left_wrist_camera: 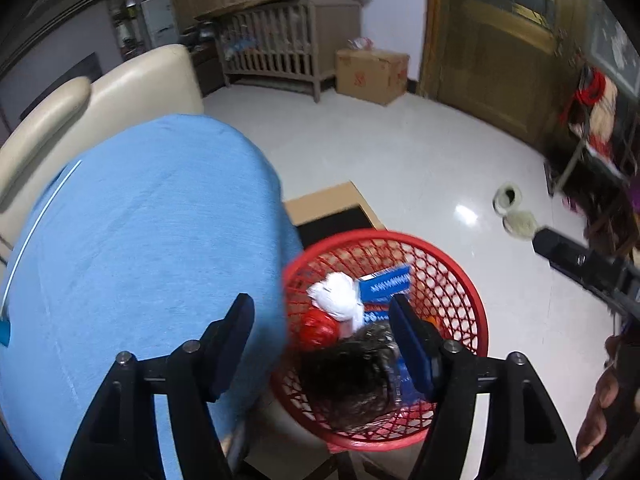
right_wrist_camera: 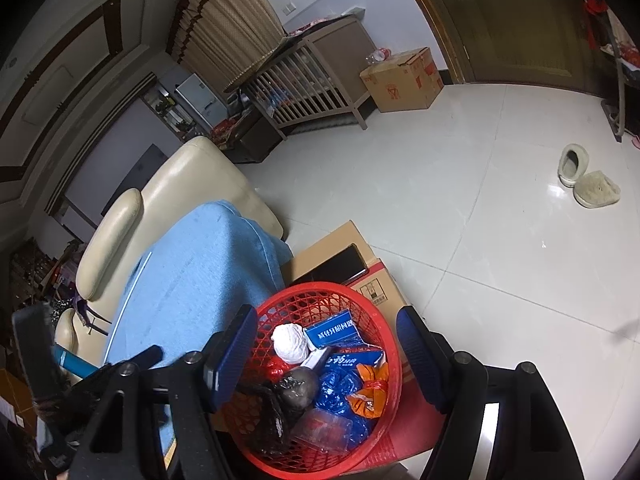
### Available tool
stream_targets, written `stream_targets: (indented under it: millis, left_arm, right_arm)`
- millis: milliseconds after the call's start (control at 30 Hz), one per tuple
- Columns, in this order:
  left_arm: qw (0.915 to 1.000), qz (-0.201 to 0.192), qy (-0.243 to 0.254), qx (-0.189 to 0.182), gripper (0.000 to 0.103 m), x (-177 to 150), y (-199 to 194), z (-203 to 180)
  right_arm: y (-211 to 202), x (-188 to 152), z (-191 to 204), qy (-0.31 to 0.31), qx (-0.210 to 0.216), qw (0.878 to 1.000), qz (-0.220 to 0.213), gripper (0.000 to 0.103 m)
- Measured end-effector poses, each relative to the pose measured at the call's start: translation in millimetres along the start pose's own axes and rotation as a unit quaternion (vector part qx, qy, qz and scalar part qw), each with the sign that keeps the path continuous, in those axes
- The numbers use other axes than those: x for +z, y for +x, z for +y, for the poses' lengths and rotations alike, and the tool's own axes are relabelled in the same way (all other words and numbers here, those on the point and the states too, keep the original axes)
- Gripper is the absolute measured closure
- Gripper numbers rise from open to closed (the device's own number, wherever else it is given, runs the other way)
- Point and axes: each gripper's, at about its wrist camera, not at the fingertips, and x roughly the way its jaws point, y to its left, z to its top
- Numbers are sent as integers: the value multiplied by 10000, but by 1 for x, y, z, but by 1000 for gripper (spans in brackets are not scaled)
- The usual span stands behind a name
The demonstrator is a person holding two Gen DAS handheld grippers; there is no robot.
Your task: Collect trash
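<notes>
A red mesh basket [left_wrist_camera: 464,292] [right_wrist_camera: 384,344] stands beside the blue-covered seat and holds trash: a white crumpled wad [left_wrist_camera: 336,296] [right_wrist_camera: 290,342], a blue box [left_wrist_camera: 386,282] [right_wrist_camera: 332,330], a black plastic bag [left_wrist_camera: 352,376] [right_wrist_camera: 280,400], blue wrappers [right_wrist_camera: 340,392] and an orange wrapper [right_wrist_camera: 370,394]. My left gripper [left_wrist_camera: 322,340] is open and empty, hovering over the basket's left side. My right gripper [right_wrist_camera: 326,354] is open and empty, straddling the basket from above.
A blue cloth [left_wrist_camera: 140,240] [right_wrist_camera: 192,276] covers a cream sofa [left_wrist_camera: 132,84] [right_wrist_camera: 192,176]. The basket rests on a cardboard box [right_wrist_camera: 352,252] with a dark phone-like slab [right_wrist_camera: 340,262]. Two slippers [right_wrist_camera: 584,176] lie on the white tile floor. A crib [right_wrist_camera: 308,76] and carton [right_wrist_camera: 404,80] stand by the far wall.
</notes>
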Motion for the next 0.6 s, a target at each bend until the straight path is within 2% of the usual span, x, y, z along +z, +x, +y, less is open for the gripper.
stream_targets:
  millis: [267,600]
  left_arm:
    - [9971,-460,-609,19,29,2,-36,47]
    - [9958,-572,-673,232,29,-21,-50,58]
  right_arm:
    - [1,-3,21,-216,102,9997,34,27]
    - [-1,-15,59,-834,34,9965,74,24]
